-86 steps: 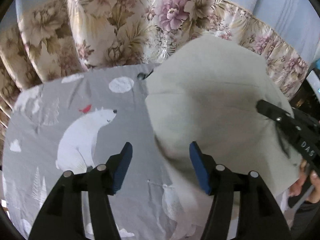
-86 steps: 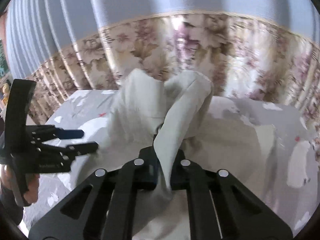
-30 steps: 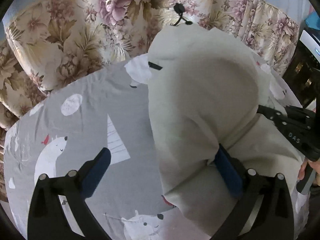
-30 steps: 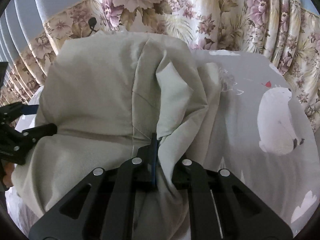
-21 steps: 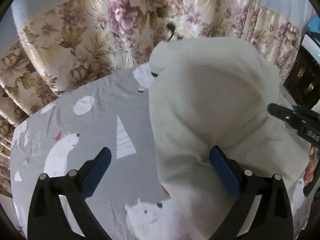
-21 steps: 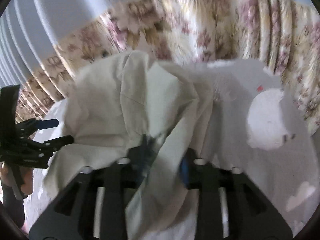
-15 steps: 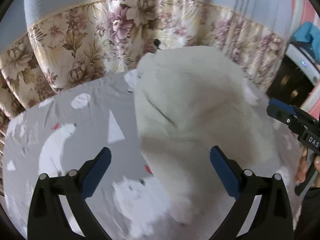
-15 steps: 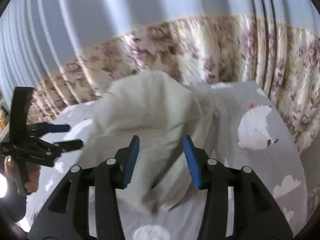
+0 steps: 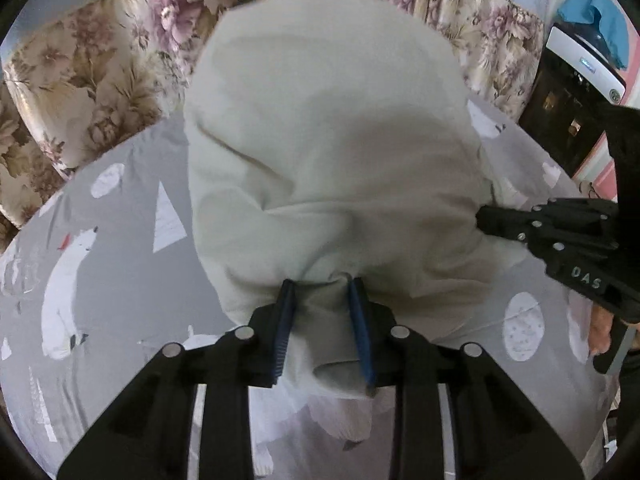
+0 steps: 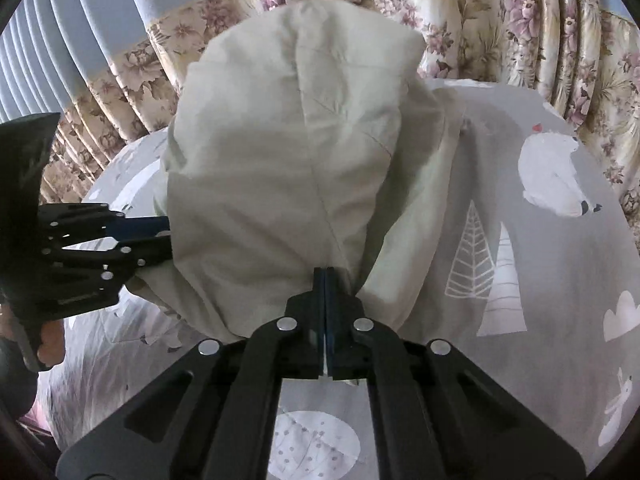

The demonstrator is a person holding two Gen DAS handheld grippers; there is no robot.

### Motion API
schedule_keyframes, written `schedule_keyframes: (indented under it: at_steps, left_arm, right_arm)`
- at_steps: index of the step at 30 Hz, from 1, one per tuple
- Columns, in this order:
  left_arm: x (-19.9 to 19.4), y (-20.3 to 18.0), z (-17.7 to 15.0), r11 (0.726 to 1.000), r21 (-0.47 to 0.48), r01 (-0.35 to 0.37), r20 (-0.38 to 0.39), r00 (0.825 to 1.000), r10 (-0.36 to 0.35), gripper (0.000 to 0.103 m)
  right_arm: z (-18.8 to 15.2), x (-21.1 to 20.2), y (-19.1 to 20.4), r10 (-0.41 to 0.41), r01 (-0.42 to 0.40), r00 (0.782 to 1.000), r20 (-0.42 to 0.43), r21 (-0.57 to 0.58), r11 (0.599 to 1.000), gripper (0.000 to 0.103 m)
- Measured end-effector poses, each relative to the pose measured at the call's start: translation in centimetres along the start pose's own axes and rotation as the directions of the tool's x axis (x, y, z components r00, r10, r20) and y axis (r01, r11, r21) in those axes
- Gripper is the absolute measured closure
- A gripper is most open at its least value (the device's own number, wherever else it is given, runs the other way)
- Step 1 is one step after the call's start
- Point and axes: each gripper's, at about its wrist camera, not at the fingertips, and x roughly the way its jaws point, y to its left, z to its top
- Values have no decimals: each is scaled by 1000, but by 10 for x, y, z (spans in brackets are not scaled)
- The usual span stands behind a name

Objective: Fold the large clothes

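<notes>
The pale cream cotton garment (image 9: 328, 140) hangs bunched ahead of both tools, above the grey bedsheet printed with polar bears and trees (image 9: 120, 248). The left gripper (image 9: 323, 320) has just been closing, and a thick wad of its near edge sits pinched between the blue pads; the right gripper (image 10: 325, 312) has just clamped tight on a thin fold. To fold well, both should probably draw apart so the edge tautens before lowering it flat. The garment's far hem, sleeves and overall shape are hidden behind its own bulk, and which corners are held cannot be told.
</notes>
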Motion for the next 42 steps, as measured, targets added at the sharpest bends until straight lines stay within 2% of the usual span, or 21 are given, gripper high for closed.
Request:
schedule_keyframes:
  at_steps: [6, 9, 10, 11, 13, 14, 16, 19, 20, 21, 22, 23, 24, 26, 28, 29, 31, 36, 39, 42]
  left_arm:
    - [1, 1, -3, 1000, -2, 14, -3, 1000, -14, 73]
    - [-19, 4, 2, 999, -19, 39, 23, 999, -39, 72]
    - [-26, 5, 5, 999, -15, 38, 39, 999, -38, 72]
    - [-37, 7, 9, 1000, -13, 26, 66, 997, -26, 70]
    - [-53, 14, 20, 1000, -16, -1, 112, 994, 3, 39]
    - [-59, 22, 29, 1000, -26, -16, 135, 991, 19, 34]
    - [-60, 39, 44, 998, -52, -35, 138, 990, 42, 32]
    - [-38, 76, 68, 993, -115, 9, 91, 996, 2, 32]
    - [-27, 90, 76, 988, -152, 36, 69, 997, -26, 32]
    - [-19, 97, 81, 983, -174, 60, 59, 997, -51, 32]
    - [-14, 102, 84, 978, -187, 92, 55, 995, -83, 32]
    - [-10, 106, 87, 969, -199, 143, 62, 989, -133, 32]
    - [-7, 107, 89, 963, -203, 179, 71, 983, -168, 32]
    - [-2, 104, 94, 953, -200, 227, 75, 973, -216, 34]
    - [10, 98, 99, 940, -198, 278, 66, 961, -270, 40]
    - [13, 93, 102, 945, -193, 265, 67, 964, -257, 41]
    - [17, 75, 110, 972, -143, 186, 62, 982, -179, 44]
    - [43, 44, 121, 997, -18, 69, 47, 997, -68, 44]
    - [56, 50, 121, 995, -34, 99, 21, 995, -98, 41]
    - [66, 62, 118, 987, -69, 147, 8, 989, -147, 34]
  right_arm:
    - [1, 3, -7, 20, -20, 1000, -5, 25, 999, 103]
    - [10, -13, -16, 89, -90, 996, 20, 72, 993, 103]
    - [15, -21, -19, 113, -117, 992, 47, 93, 989, 92]
    - [21, -31, -24, 136, -146, 987, 85, 114, 983, 66]
    - [37, -43, -29, 107, -125, 984, 142, 124, 984, 43]
    - [48, -45, -32, 86, -105, 985, 153, 124, 987, 43]
    - [71, -39, -41, 76, -98, 984, 159, 136, 986, 43]
    - [96, -18, -52, 57, -79, 988, 143, 159, 984, 44]
    - [104, -7, -55, 66, -86, 990, 125, 167, 982, 47]
    - [107, -1, -56, 76, -95, 991, 114, 172, 981, 54]
    - [112, 11, -56, 116, -131, 989, 94, 175, 976, 78]
    - [114, 16, -56, 112, -124, 990, 84, 164, 979, 97]
    - [115, 19, -52, 63, -72, 995, 75, 133, 988, 98]
    - [115, 26, -42, -121, 120, 992, 46, 19, 993, 100]
    - [111, 35, -37, -281, 282, 959, 29, -88, 955, 100]
    - [109, 38, -39, -302, 302, 953, 16, -96, 949, 100]
    - [102, 42, -49, -306, 305, 952, 3, -85, 948, 100]
    - [87, 55, -72, -309, 308, 951, -25, -39, 951, 100]
    - [84, 59, -80, -287, 287, 957, -31, -2, 958, 100]
    - [86, 60, -81, -276, 276, 961, -32, 8, 961, 100]
